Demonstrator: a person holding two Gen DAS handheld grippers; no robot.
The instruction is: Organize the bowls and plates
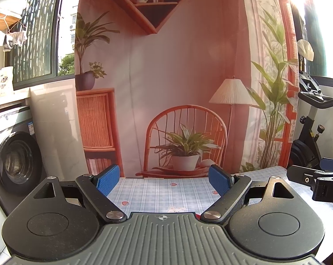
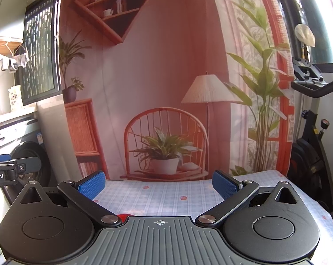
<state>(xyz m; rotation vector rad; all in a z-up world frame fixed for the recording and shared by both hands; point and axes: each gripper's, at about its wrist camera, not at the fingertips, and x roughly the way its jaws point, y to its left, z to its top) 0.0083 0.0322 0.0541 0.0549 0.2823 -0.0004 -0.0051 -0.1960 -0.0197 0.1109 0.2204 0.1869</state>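
Observation:
No plates or bowls show clearly in either view. My left gripper (image 1: 164, 180) is open and empty, its blue pads wide apart above the plaid tablecloth (image 1: 157, 190). My right gripper (image 2: 158, 184) is open and empty too, above the same cloth (image 2: 166, 194). A small red thing (image 2: 123, 216) peeks out under the right gripper's body; I cannot tell what it is. The right gripper shows at the right edge of the left wrist view (image 1: 316, 176), and the left gripper at the left edge of the right wrist view (image 2: 9, 167).
A printed backdrop (image 1: 177, 77) of a chair, lamp and plants hangs behind the table's far edge. A washing machine (image 1: 14, 159) stands to the left. An exercise bike (image 2: 312, 132) stands to the right, close to the table corner.

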